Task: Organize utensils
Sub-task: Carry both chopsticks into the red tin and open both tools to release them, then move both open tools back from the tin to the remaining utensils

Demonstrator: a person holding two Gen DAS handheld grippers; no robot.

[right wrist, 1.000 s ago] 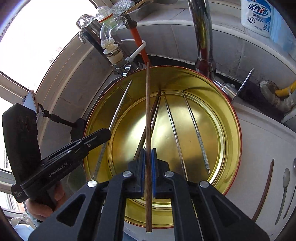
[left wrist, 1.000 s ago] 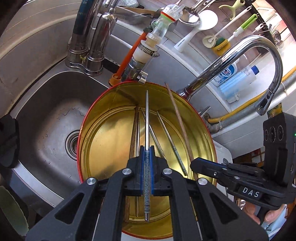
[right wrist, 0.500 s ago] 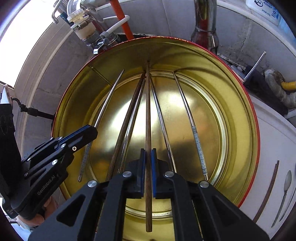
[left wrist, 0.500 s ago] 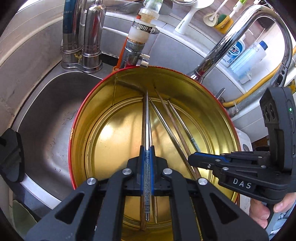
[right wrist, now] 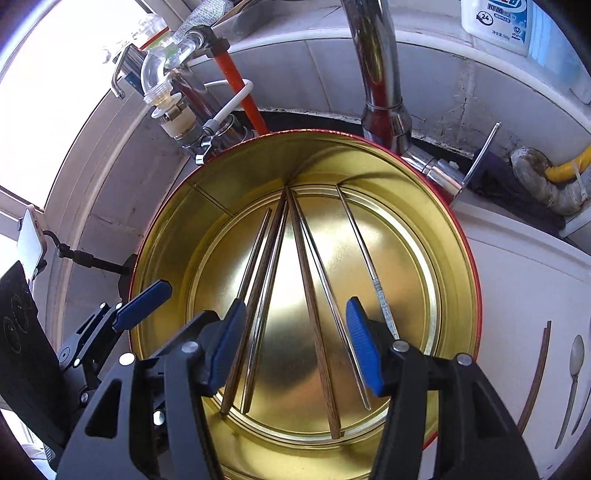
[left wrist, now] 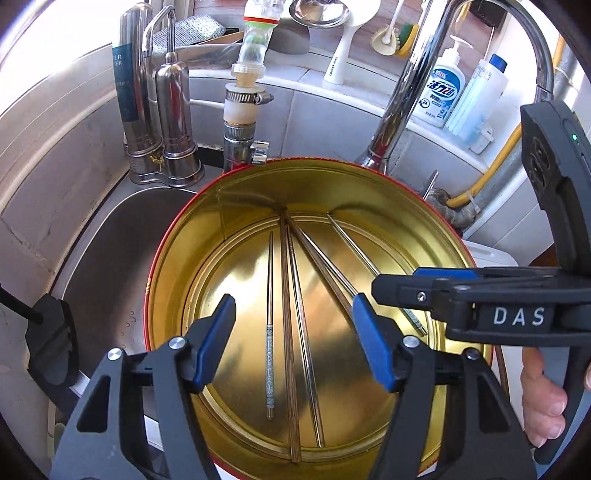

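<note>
Six chopsticks [right wrist: 314, 325] in the tin [right wrist: 458, 236], both hand-held grippers opening, empty.
Left hand-held gripper [left wrist: 293, 343] and right hand-held gripper [right wrist: 295, 343] hide the tin's near rim; counter-edge spoon [right wrist: 574, 369] is cut off.

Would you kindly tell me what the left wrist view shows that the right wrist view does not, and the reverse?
Only the left wrist view shows the sink basin, the hanging sponge brush and a hand on the right gripper. Only the right wrist view shows a spoon and a brown chopstick on the white counter. Both show the gold tin holding chopsticks, and both grippers' jaws opening, nothing held.
</note>
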